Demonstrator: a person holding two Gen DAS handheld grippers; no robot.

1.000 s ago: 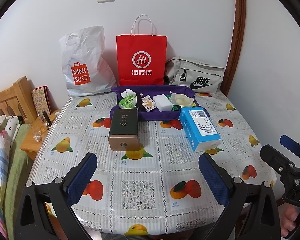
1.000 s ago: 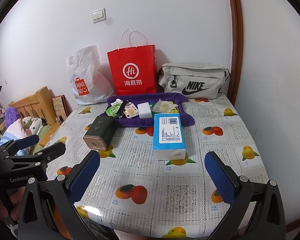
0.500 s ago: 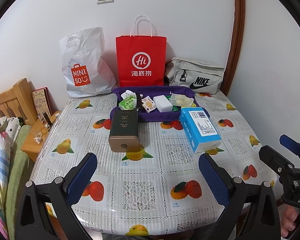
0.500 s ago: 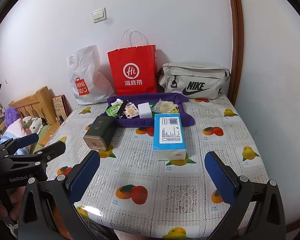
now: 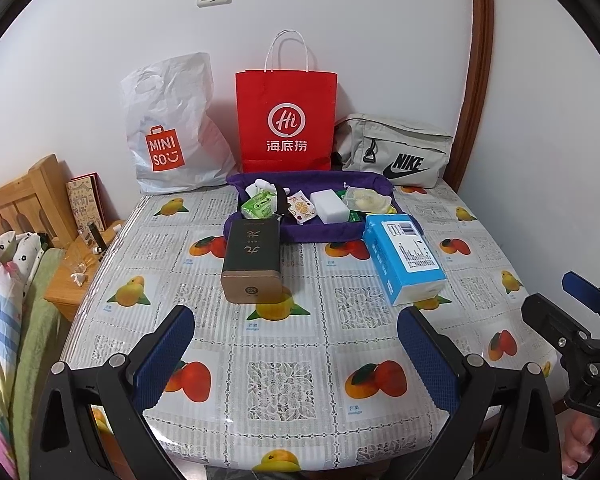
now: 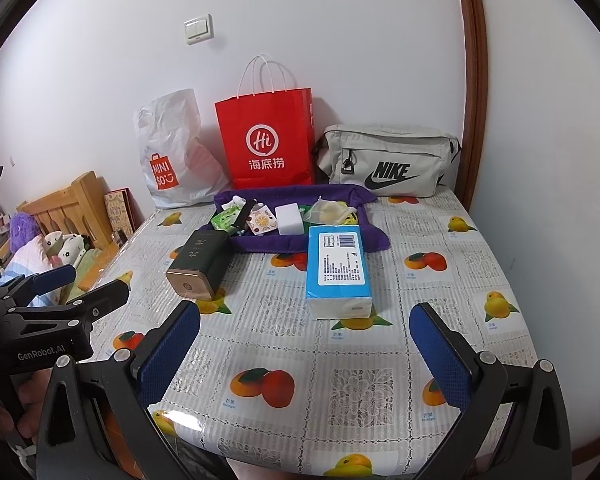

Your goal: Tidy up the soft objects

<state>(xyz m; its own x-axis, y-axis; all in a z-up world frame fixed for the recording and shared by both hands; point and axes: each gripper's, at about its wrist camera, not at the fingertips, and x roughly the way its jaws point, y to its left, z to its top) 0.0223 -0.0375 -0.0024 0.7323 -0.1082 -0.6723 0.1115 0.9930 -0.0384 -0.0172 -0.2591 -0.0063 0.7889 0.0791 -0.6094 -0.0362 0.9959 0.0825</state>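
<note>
Left wrist view: left gripper [image 5: 296, 344] and right gripper [image 6: 305, 340], jaws spread wide, empty, hover above the near table [image 5: 284, 376]; blue tissue pack [image 6: 337, 268] lies beyond.

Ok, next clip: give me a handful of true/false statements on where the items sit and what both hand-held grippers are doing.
1. The blue tissue pack lies on the table, outside the purple tray. True.
2. The left hand-held gripper is shut on the dark tin. False: it is open and holds nothing; the dark tin lies on the table ahead of it.
3. The red paper bag stands upright against the wall behind the tray. True.
4. The white sponge block lies on the bare tablecloth. False: it lies inside the tray.
5. The right hand-held gripper is open and empty. True.
6. The grey Nike bag stands left of the red bag. False: it is to the right.
</note>
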